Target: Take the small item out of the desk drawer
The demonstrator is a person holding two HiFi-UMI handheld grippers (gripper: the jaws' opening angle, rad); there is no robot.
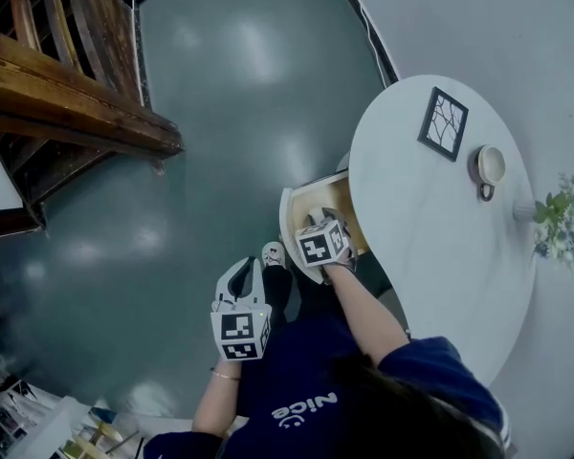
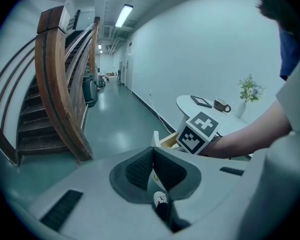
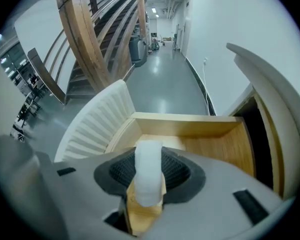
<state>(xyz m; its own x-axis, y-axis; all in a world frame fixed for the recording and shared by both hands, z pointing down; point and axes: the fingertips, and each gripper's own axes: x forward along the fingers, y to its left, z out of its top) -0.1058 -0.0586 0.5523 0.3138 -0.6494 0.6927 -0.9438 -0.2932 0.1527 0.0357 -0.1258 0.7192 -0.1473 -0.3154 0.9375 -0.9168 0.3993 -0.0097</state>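
The desk drawer (image 3: 190, 134) is pulled out from under the round white table (image 1: 430, 247); it has a pale wood inside and a ribbed white front (image 3: 95, 124). My right gripper (image 3: 149, 166) hangs above it, pointing steeply down, shut on a small white item (image 3: 148, 171) that stands between the pads. In the head view the right gripper's marker cube (image 1: 323, 244) sits over the drawer (image 1: 295, 220). My left gripper (image 1: 247, 273) is off to the left over the floor, its jaws shut with nothing in them (image 2: 152, 166).
On the table stand a framed picture (image 1: 444, 122), a mug (image 1: 488, 167) and a vase of flowers (image 1: 557, 220). A wooden staircase (image 1: 67, 103) rises at the left across the green floor. A person's shoe (image 1: 273, 253) is beside the drawer.
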